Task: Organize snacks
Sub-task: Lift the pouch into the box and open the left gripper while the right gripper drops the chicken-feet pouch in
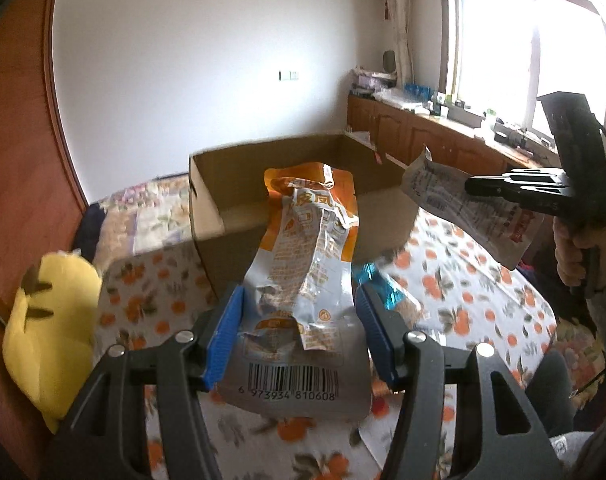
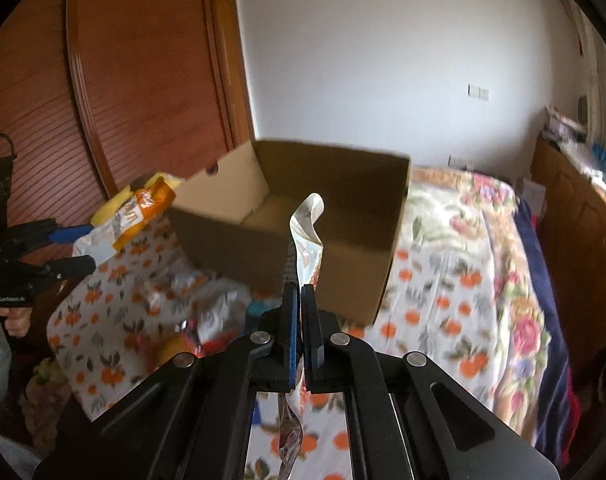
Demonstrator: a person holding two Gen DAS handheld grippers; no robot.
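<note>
My left gripper [image 1: 301,300] is shut on an orange and silver snack pouch [image 1: 307,280] with a barcode, held above the table in front of an open cardboard box [image 1: 223,184]. In the right wrist view the same pouch [image 2: 131,216] and left gripper [image 2: 79,248] show at the left. My right gripper [image 2: 299,292] is shut on a thin silver snack packet [image 2: 307,232], held edge-on before the box [image 2: 343,208]. From the left wrist view the right gripper [image 1: 475,186] holds that packet [image 1: 463,204] at the right.
A table under an orange-print cloth [image 1: 463,280] holds several loose snacks [image 2: 207,308], blurred, and a blue-wrapped one [image 1: 387,292]. A yellow plush toy [image 1: 51,328] lies at the left by a wooden wardrobe [image 2: 143,80]. A floral bed [image 2: 483,240] lies beyond the box.
</note>
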